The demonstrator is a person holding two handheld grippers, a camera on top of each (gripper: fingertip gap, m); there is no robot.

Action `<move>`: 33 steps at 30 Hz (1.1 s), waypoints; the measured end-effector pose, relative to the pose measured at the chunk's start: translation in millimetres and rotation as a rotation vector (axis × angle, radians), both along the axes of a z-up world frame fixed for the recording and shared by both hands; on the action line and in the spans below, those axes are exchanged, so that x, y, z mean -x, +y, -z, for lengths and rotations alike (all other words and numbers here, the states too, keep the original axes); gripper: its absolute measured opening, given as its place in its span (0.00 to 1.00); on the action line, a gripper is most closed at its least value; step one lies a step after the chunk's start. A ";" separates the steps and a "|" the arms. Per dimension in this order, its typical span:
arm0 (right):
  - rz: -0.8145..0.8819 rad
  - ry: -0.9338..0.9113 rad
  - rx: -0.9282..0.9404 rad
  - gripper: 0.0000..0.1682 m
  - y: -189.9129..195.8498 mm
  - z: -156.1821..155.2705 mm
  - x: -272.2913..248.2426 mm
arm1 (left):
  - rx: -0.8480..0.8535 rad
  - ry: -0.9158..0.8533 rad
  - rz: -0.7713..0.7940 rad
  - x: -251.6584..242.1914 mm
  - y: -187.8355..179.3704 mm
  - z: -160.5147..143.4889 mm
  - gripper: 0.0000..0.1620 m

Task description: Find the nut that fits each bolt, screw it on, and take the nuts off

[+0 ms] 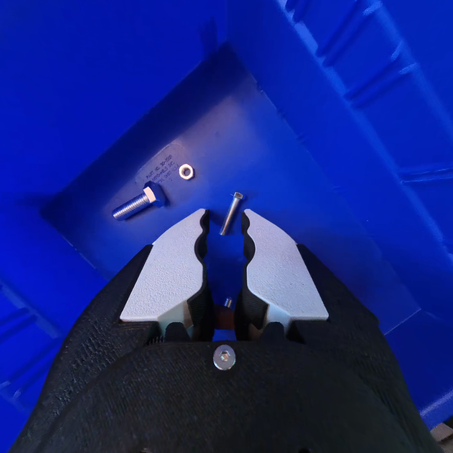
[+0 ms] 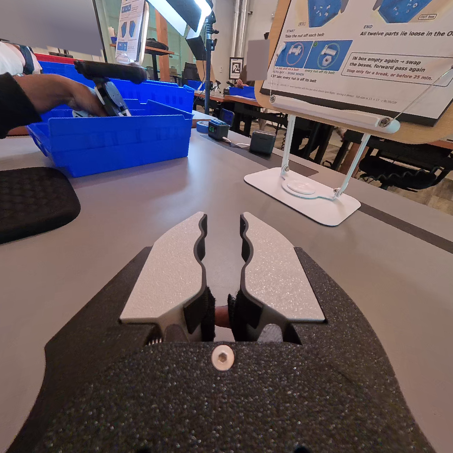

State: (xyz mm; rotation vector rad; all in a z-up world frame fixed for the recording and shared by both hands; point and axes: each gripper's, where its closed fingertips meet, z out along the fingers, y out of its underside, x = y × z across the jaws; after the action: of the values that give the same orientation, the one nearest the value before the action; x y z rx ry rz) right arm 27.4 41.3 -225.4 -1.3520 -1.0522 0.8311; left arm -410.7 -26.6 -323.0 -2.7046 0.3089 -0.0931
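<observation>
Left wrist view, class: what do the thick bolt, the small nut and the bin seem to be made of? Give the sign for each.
Thick bolt: likely bright steel, possibly plated; shiny silver threads and hex head mirror the blue.
Small nut: metal too, pale glossy silver.
Bin: looks like moulded plastic; uniform blue, soft sheen, ribbed walls.

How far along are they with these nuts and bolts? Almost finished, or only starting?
It looks early, or between pairings. Nothing shows as done: in the blue bin the thick bolt, thin bolt and small nut all lie loose and apart. In hand: the open left gripper hangs over the thin bolt, holding nothing. The right gripper rests open over the table. Matching and screwing remain.
</observation>
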 end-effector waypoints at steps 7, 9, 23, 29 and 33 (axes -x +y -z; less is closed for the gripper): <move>0.005 0.014 0.001 0.16 0.8 -1.7 -1.4 | 0.011 -0.007 0.010 0.4 -7.0 -0.8 0.04; 0.003 0.016 0.002 0.16 0.8 -1.7 -1.6 | -0.057 0.007 0.000 -0.7 -6.2 -12.5 0.04; 0.002 0.005 -0.032 0.16 -2.3 -1.9 -0.6 | -0.317 0.084 0.503 -260.9 -46.3 -96.7 0.04; 0.000 0.013 -0.045 0.16 -3.5 -3.1 -1.4 | -0.109 0.079 0.558 -308.4 -40.0 -11.7 0.04; 0.002 0.009 -0.047 0.15 -3.4 -2.7 -1.0 | -0.054 0.080 0.562 -308.1 -40.2 -0.2 0.04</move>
State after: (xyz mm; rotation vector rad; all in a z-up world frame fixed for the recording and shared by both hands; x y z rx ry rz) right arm 28.4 37.9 -222.7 -1.3083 -1.0575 0.8059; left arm -102.6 -66.8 -322.8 -2.4931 1.0691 -0.1347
